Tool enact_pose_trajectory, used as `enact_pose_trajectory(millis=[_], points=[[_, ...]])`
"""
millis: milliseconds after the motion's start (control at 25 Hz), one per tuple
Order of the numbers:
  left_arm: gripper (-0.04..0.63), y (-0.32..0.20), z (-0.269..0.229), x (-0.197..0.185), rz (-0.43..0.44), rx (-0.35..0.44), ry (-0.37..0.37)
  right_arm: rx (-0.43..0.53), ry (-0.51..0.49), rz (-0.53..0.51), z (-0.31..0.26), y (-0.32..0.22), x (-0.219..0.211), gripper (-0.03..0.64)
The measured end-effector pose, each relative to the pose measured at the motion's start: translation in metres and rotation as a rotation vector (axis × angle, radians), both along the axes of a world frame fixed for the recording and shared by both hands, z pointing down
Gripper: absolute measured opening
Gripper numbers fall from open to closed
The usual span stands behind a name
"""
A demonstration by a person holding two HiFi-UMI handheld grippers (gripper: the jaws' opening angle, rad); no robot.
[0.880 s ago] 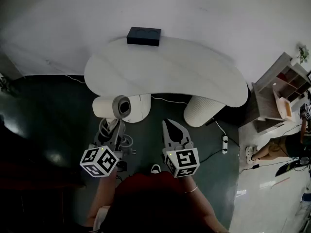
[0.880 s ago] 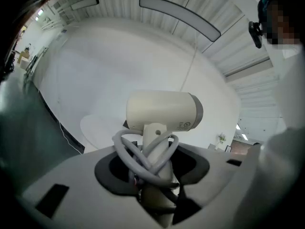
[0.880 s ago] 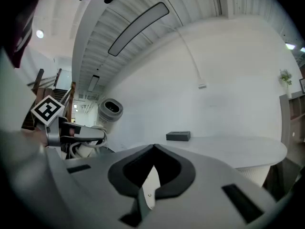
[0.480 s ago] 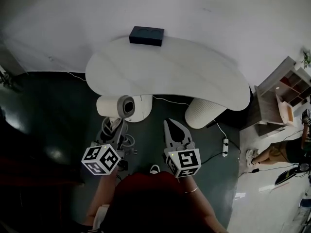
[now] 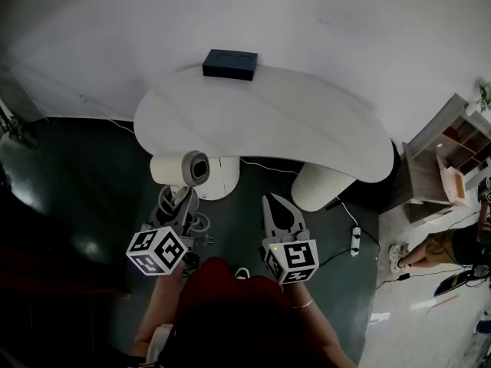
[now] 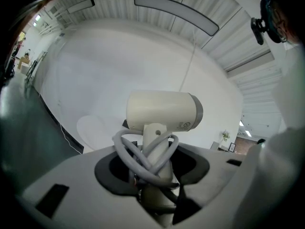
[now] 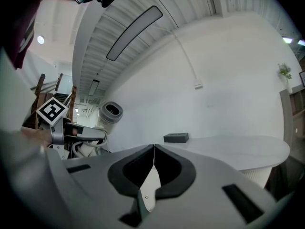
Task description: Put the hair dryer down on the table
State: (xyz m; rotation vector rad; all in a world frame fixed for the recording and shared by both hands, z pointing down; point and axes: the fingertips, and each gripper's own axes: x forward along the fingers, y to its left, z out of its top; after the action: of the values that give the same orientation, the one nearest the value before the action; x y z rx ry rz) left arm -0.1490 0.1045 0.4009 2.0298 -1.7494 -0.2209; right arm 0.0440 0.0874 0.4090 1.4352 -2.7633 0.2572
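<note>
Dryer (image 5: 184, 169): handle pinched in left gripper (image 5: 179, 199) jaws, held short of the tabletop (image 5: 307, 129) near edge; open surface before box (image 5: 229, 64). Right gripper (image 5: 273, 202) jaws pressed together. Dryer mouth is shown in head view, side in left gripper view.

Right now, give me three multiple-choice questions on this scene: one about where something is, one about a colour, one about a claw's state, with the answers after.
1. Where does the dark box sit?
A: on the floor. B: at the far edge of the table. C: in a claw.
2. What colour is the barrel of the hair dryer?
A: cream. B: red. C: black.
3. How is the right claw?
A: wide open. B: shut on a cord. C: shut and empty.

Answers:
1. B: the head view shows it on the table, on the side nearest the wall.
2. A: the left gripper view shows a cream barrel.
3. C: its jaws meet with nothing between them.
</note>
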Motion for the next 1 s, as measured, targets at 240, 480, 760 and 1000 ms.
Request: enact_pose_trajectory(millis=[240, 480, 760, 1000], points=[[0.210, -0.015, 0.002, 0.002, -0.006, -0.012, -0.010, -0.012, 0.003, 0.024, 0.002, -0.017, 0.009, 0.015], [0.210, -0.048, 0.003, 0.000, 0.006, -0.022, -0.003, -0.031, 0.005, 0.036, 0.006, -0.045, 0.009, 0.015], [0.210, -0.100, 0.010, -0.003, 0.033, -0.032, -0.008, -0.064, 0.011, 0.054, 0.016, -0.088, 0.005, 0.015], [0.210, -0.160, 0.019, -0.019, 0.057, -0.047, -0.003, -0.062, 0.013, 0.070, 0.024, -0.147, -0.016, 0.015]])
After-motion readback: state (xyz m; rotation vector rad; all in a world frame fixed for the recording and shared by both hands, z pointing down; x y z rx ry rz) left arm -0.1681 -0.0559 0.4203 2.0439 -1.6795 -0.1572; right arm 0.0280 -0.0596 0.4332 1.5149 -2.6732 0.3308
